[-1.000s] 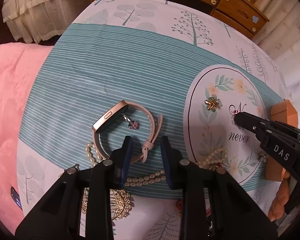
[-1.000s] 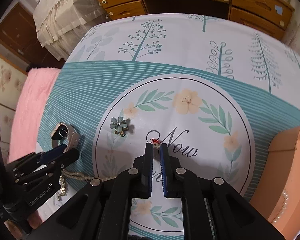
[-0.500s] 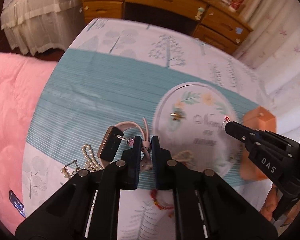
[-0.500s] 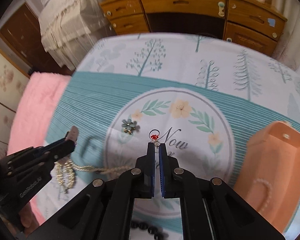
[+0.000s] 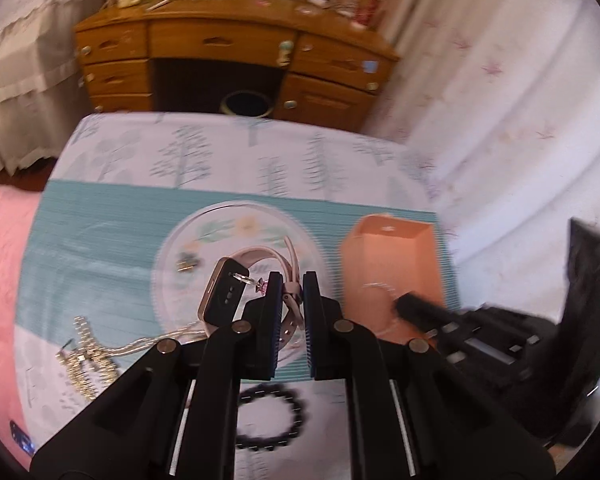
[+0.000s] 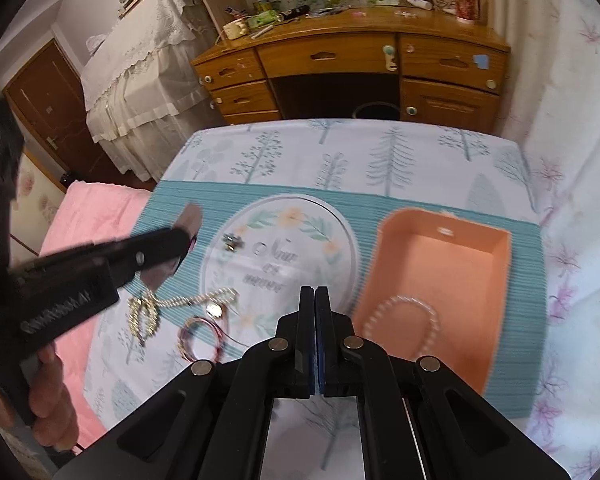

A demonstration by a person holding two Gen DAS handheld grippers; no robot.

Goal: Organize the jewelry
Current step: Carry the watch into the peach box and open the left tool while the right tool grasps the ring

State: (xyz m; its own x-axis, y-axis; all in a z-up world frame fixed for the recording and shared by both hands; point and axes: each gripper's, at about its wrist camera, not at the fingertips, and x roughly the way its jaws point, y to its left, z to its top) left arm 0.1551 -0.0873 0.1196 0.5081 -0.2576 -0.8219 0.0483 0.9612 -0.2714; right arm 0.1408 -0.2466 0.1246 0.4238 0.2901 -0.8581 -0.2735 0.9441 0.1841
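Left wrist: left gripper [image 5: 287, 308] pinching pink watch [image 5: 236, 292], black bead bracelet [image 5: 270, 416] below

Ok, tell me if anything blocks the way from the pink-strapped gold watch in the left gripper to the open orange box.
Only the right gripper: its shut tip hangs over the near part of the open orange box, beside the pink-strapped gold watch that the left gripper holds. Nothing else visible stands between. A pearl bracelet lies inside the box.

Peach-orange box [image 6: 444, 276], teal-striped cloth [image 6: 188, 200]
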